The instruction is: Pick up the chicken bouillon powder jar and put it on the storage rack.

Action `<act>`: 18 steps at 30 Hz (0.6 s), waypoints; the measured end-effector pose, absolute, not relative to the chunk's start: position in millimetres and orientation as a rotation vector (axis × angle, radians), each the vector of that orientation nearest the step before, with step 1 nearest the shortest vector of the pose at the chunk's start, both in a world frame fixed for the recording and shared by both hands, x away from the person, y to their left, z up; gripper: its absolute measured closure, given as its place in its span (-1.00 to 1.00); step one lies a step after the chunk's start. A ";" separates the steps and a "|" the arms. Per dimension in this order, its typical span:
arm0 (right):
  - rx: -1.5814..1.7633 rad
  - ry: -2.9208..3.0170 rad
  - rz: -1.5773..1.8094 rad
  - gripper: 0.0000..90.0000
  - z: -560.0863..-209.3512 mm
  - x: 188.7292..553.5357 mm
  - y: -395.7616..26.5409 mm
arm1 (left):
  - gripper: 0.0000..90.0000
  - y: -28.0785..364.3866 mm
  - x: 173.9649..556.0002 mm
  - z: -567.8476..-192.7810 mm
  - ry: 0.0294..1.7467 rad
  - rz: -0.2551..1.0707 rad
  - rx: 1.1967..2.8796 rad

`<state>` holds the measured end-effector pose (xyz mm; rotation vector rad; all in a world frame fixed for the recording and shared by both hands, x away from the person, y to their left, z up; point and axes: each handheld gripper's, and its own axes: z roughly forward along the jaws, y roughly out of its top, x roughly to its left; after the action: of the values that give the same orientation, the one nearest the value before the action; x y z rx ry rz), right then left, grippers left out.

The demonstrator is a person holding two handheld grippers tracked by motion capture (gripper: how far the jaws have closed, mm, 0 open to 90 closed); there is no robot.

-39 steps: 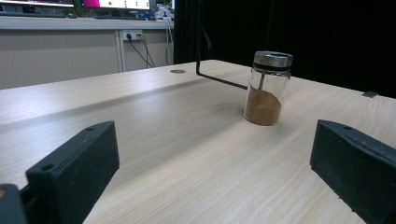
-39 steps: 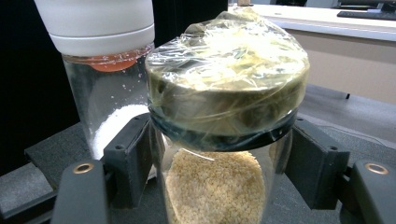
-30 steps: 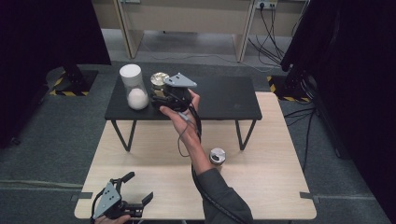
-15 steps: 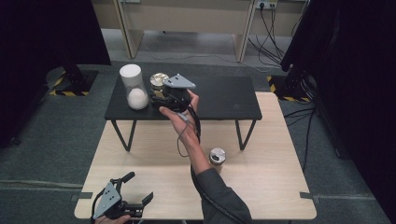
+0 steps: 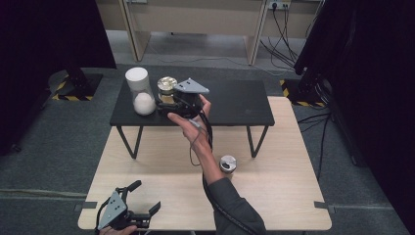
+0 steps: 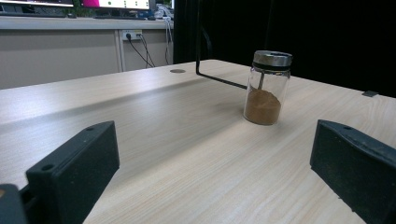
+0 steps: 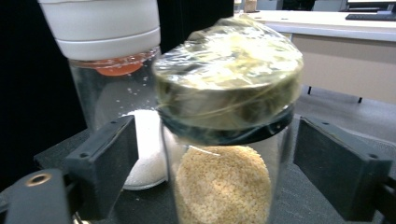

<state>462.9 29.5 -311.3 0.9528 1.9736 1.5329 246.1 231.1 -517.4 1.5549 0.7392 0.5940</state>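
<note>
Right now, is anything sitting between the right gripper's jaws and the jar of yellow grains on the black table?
Nothing visible. The right gripper has just been opening, and the jar of yellow grains stands directly between its jaws with a gap on each side. The white-lidded jar stands behind and off to one side, outside the jaws.

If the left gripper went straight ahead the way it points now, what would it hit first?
Probably the brown-powder jar, standing slightly right of centre ahead of the open left gripper. Bare table lies between, though it might pass just left.
</note>
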 end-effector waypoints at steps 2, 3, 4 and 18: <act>0.958 1.973 1.533 -0.77 -310.7 461.2 30.2 | -0.99 231.0 246.1 -517.4 0.739 0.594 1.556; 0.964 1.972 1.532 -0.79 -310.4 460.6 30.6 | -0.98 231.0 246.0 -517.5 0.739 0.594 1.556; 0.965 1.972 1.532 -0.80 -310.2 460.1 30.8 | -0.99 231.0 246.0 -517.4 0.739 0.594 1.555; 0.982 1.971 1.566 -0.95 -309.6 452.8 28.2 | -0.98 231.2 246.1 -517.4 0.739 0.595 1.556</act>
<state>452.8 28.2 -309.6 0.9817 1.9706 1.5661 246.1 231.2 -517.4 1.5559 0.7389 0.5953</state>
